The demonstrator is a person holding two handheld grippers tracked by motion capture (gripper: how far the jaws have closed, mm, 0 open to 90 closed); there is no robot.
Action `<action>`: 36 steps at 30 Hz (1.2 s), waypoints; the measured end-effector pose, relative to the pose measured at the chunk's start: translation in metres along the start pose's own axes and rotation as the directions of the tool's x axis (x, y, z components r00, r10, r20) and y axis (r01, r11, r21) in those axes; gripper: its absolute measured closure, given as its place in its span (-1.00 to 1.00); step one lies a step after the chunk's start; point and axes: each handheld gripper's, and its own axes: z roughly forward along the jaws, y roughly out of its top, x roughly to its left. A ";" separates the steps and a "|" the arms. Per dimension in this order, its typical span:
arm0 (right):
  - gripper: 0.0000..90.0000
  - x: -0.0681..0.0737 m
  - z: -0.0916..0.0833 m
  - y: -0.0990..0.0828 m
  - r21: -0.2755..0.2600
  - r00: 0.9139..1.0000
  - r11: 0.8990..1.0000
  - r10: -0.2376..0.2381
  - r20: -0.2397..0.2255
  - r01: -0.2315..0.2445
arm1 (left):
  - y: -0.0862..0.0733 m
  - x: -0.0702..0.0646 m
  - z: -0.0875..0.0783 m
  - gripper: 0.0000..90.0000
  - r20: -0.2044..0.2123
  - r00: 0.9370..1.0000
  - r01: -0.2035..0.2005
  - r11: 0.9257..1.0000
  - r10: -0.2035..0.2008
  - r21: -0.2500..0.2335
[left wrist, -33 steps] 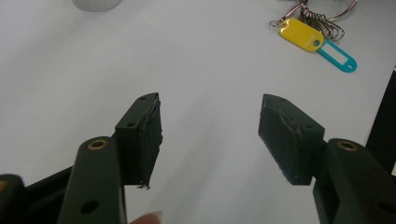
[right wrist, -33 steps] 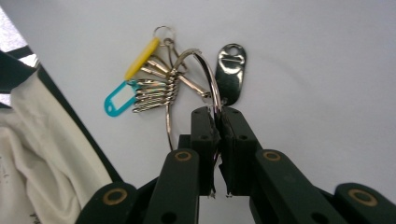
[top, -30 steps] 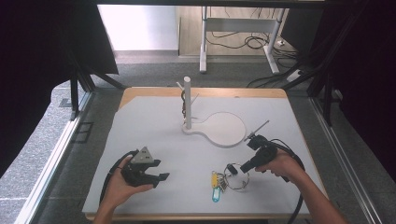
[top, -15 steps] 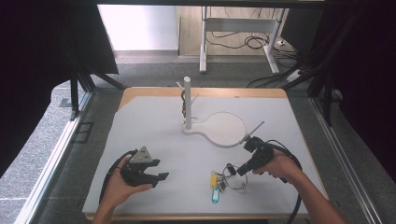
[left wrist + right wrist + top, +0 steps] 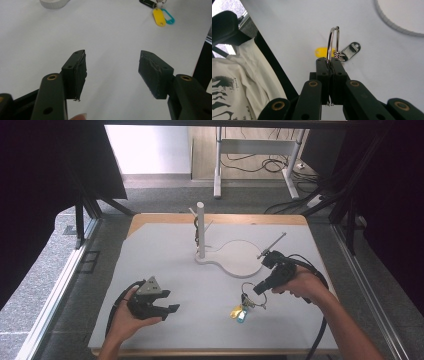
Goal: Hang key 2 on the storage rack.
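Note:
A key bunch on a large metal ring [image 5: 332,42] carries a yellow tag [image 5: 235,311], a teal tag [image 5: 243,317] and a black fob [image 5: 351,49]. My right gripper [image 5: 256,290] is shut on the ring, which stands upright above the closed jaws in the right gripper view. The tags trail down onto the white mat. Behind it stands a white peg stand [image 5: 200,231] on a round base [image 5: 241,258]. My left gripper [image 5: 172,301] rests open on the mat at front left, nothing between its pads [image 5: 78,72]. In the left gripper view the yellow tag [image 5: 159,19] and teal tag [image 5: 169,19] lie far ahead.
The white mat [image 5: 165,255] covers a wooden table with a front edge close to both hands. A black cable [image 5: 320,335] trails from the right gripper along the forearm. The person's pale shirt [image 5: 242,82] shows past the table edge.
The right gripper has risen a little and shifted slightly with the ring in it, tipping the bunch up off the mat. The left gripper has stayed put.

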 end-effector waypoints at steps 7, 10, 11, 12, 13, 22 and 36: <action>0.94 0.003 -0.019 0.010 -0.016 1.000 1.000 -0.012 0.024 0.013 | 0.001 -0.002 0.002 -0.12 0.006 1.000 -0.004 1.000 0.004 0.005; 0.94 0.003 -0.027 0.015 -0.029 0.999 1.000 -0.012 0.035 0.013 | 0.002 -0.003 0.002 -0.12 0.008 1.000 -0.011 1.000 0.011 0.006; 0.94 0.003 -0.028 0.016 -0.031 0.999 0.999 -0.012 0.035 0.013 | 0.002 -0.003 0.002 -0.12 0.008 1.000 -0.012 1.000 0.012 0.007; 0.94 0.003 -0.032 0.018 -0.040 0.999 0.999 -0.013 0.038 0.015 | 0.002 -0.003 0.002 -0.12 0.008 1.000 -0.012 1.000 0.012 0.007; 0.94 0.003 -0.032 0.018 -0.040 0.999 0.999 -0.013 0.038 0.015 | 0.002 -0.003 0.002 -0.12 0.008 1.000 -0.012 1.000 0.012 0.007; 0.94 0.002 -0.043 0.032 -0.046 0.999 0.999 -0.002 0.053 0.005 | 0.006 -0.009 0.003 -0.11 0.038 0.999 -0.024 1.000 0.024 -0.008; 0.94 0.000 -0.044 0.047 -0.041 0.998 0.999 0.006 0.057 -0.003 | 0.005 -0.008 0.003 -0.11 0.040 0.999 -0.019 1.000 0.019 -0.008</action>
